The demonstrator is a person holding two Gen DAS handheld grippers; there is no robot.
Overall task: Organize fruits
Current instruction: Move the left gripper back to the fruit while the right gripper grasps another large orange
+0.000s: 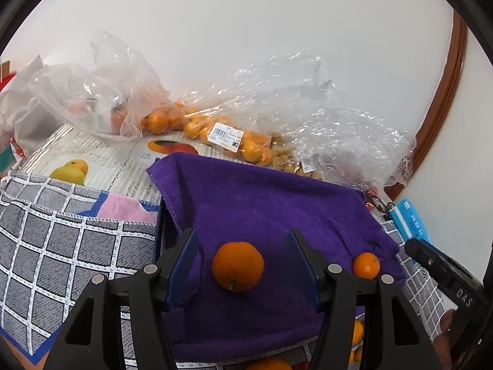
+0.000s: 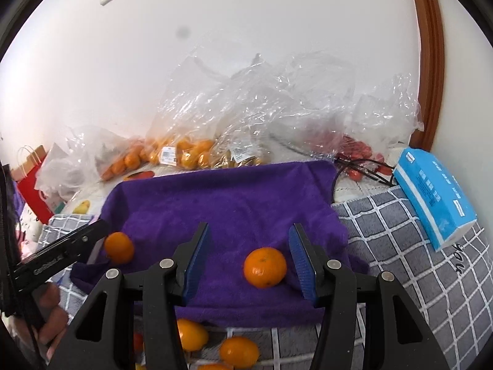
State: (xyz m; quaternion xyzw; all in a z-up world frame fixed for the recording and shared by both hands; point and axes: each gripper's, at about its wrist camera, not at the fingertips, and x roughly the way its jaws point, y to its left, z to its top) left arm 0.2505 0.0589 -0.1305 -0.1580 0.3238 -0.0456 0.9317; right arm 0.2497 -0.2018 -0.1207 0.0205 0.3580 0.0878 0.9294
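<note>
A purple towel is draped over a dark-edged box. Two oranges rest on it. My left gripper is open around the larger orange, with a gap on each side. The smaller orange lies further right. In the right wrist view my right gripper is open around that smaller orange, which sits close to the right finger without touching it. The larger orange lies at the towel's left, beside a finger of the left gripper.
Clear plastic bags of oranges and red fruit are heaped along the wall. Loose oranges lie on the grey checked cloth in front. A blue tissue pack sits at the right, and a red paper bag at the left.
</note>
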